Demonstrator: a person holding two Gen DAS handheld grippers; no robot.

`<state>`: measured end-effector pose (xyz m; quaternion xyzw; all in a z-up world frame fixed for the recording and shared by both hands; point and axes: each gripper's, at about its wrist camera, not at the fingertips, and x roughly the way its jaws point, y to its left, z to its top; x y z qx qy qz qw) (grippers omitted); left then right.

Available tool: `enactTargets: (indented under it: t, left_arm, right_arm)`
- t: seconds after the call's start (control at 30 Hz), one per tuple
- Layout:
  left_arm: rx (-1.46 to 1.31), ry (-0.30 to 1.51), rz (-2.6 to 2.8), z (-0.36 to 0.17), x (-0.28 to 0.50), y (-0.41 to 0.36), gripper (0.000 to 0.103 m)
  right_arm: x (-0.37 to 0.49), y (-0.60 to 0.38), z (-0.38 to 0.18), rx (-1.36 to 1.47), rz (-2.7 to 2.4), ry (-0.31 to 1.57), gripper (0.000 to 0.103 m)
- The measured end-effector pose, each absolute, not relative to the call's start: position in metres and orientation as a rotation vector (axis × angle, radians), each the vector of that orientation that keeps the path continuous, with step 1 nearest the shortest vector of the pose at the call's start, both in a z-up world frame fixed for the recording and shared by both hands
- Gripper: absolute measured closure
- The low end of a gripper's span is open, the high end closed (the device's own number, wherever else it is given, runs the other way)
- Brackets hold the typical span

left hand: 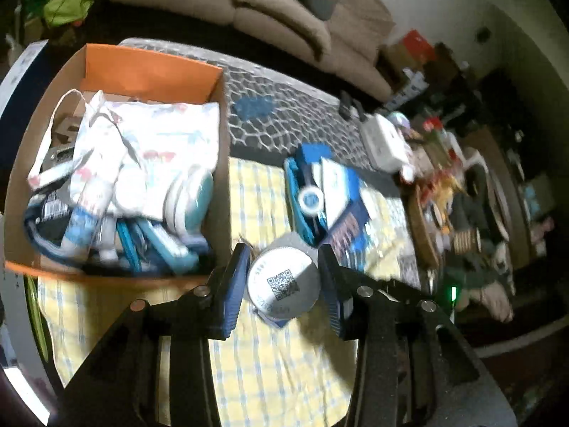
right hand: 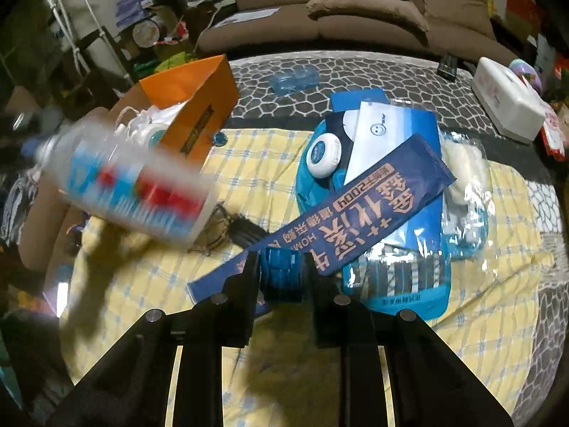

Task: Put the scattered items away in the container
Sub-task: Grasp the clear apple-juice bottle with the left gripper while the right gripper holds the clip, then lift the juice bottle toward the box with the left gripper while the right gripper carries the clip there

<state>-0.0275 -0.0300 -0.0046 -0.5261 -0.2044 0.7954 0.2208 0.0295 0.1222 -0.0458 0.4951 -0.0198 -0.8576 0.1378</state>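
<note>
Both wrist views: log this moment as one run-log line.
left gripper: shut on bottle | right gripper: shut on navy packet | orange box: part filled | round white case: still out

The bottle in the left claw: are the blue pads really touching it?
Touching. In the left wrist view both pads of the left gripper press the sides of the bottle, with no gap showing.
</note>
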Motion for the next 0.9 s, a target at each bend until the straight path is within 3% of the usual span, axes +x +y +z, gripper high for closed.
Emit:
enactTargets:
  t: [0.2,0.33,0.47,0.8,0.9]
  left_arm:
    - [-1.525,-0.312,2.177,-0.016,0.024,0.005,0.066]
    - [-1.497,-0.324,2.184,-0.034,0.032,0.027,0.064]
    - [-1.524,-0.249,2.283,-0.047,0.029,0.037,0.049]
    - [-1.597,-0.297,2.341,-0.071,0.014,0.038,0.048]
    - [-1.606,-0.269,2.334,-0.075,0.015,0.043,0.043]
  right_arm:
    - [0.048,0.133,-0.044,1.445,-2.506,-0.074,0.081]
    - [0.051,0.147,-0.054,1.493,-2.534,-0.092,0.081]
    - [0.049,0.153,-0.065,1.542,-2.553,-0.054,0.081]
    - [0.043,0.154,-0.063,1.531,-2.593,-0.061,0.081]
    - [0.04,0.153,-0.064,1.525,-2.598,-0.08,0.081]
